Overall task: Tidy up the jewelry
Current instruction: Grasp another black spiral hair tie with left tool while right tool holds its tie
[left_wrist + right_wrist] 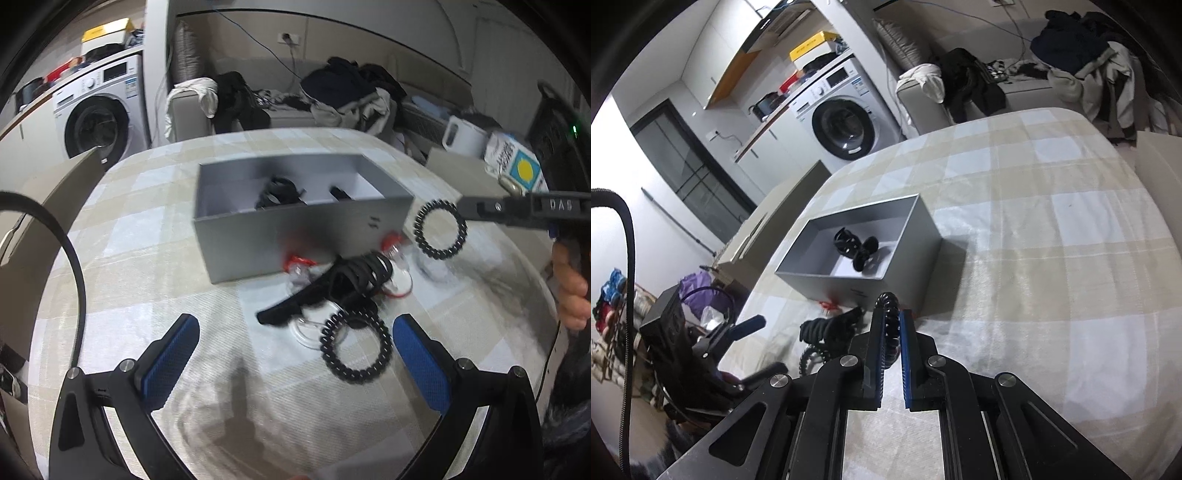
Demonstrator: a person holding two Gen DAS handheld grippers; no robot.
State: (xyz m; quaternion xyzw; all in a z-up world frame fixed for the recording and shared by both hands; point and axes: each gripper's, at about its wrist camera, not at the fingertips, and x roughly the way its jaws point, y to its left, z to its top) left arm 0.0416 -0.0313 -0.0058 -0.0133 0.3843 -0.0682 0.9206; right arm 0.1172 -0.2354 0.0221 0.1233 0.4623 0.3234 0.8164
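In the left wrist view, the left gripper (295,350) is hovering over the checked tablecloth (147,258) with its blue-padded fingers (170,363) spread wide and nothing between them. A black spiral hair tie (356,345) is lying on the cloth just ahead of them, beside a heap of black hair clips (343,286) and clear pieces with red trim, all in front of the grey box (295,225), which is holding more black clips. At right, the right gripper (467,210) is pinching a second spiral tie (439,229), which is dangling beside the box's corner. In the right wrist view, the right gripper (894,325) is pressing its pads together on that spiral tie (891,325), just in front of the grey box (864,254).
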